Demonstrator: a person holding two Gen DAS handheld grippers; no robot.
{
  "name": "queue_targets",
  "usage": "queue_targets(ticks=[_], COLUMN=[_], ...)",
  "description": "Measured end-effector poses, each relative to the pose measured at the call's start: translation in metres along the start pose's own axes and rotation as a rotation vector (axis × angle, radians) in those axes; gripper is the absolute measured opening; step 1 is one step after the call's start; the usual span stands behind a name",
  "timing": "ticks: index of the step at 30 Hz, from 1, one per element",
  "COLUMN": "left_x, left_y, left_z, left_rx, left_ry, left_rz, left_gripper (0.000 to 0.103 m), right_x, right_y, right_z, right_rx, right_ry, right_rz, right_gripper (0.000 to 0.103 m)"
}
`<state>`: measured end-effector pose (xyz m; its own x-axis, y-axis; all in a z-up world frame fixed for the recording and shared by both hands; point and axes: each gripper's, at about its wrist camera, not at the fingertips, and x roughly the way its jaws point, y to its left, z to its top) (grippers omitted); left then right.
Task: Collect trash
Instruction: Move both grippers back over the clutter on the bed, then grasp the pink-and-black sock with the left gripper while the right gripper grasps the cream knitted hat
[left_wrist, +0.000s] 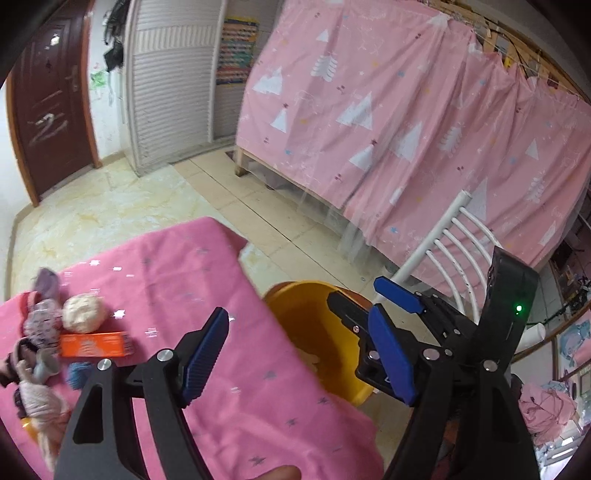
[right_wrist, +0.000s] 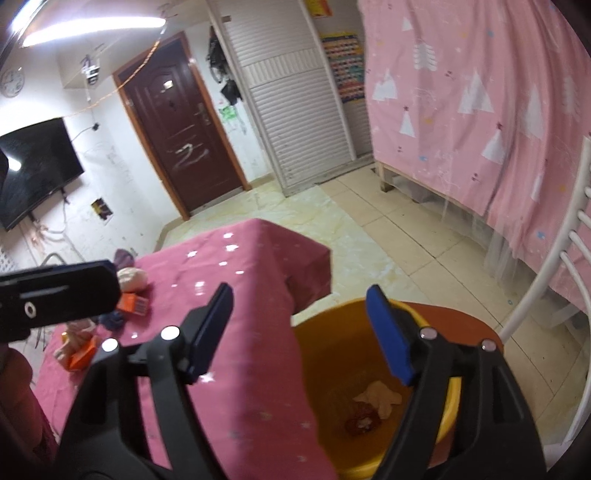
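Nearest, the left tool and right tool both hang released and empty over the yellow bucket at lower right, scraps already lying inside. Further off, at the left, trash remains on the pink surface: the orange box and crumpled paper ball. Best approach low, jaws straddling one piece.

Worktop under pink star-print cloth. Near its left end: cream ball touching orange box, blue yarn just below the box, a heap of small cloth bits beside them. Rest of cloth bare.
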<state>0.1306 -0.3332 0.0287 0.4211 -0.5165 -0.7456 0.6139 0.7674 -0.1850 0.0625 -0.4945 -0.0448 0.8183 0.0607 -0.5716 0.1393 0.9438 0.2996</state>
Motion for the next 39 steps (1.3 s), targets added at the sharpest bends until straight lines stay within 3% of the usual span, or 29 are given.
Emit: queue_targets(ticks=[10,19,29,39], left_x=[-0.061,-0.092,-0.107,-0.086], left_y=[0.065,0.135,0.226,0.288], left_z=[-0.010,-0.022,-0.042,-0.065], left_rx=[-0.074,-0.138,-0.223,-0.269], left_ry=[-0.094,-0.117,-0.092,-0.019], left_rz=[0.116,0.211,0.316,0.364], left_gripper=[0.070,0.071,0.072,0.074], right_x=[0.015,0.030,0.046,0.062], right_y=[0.075,0.140,0.207,0.258], right_z=[0.002,-0.002,-0.016,-0.032], right_rx=[-0.110,-0.200,-0.280,-0.355], right_ry=[0.041,0.079,0.133,0.183], right_rz=[0.076,0.131,0.201,0.258], right_gripper=[0.073,0.079,0.084,0.088])
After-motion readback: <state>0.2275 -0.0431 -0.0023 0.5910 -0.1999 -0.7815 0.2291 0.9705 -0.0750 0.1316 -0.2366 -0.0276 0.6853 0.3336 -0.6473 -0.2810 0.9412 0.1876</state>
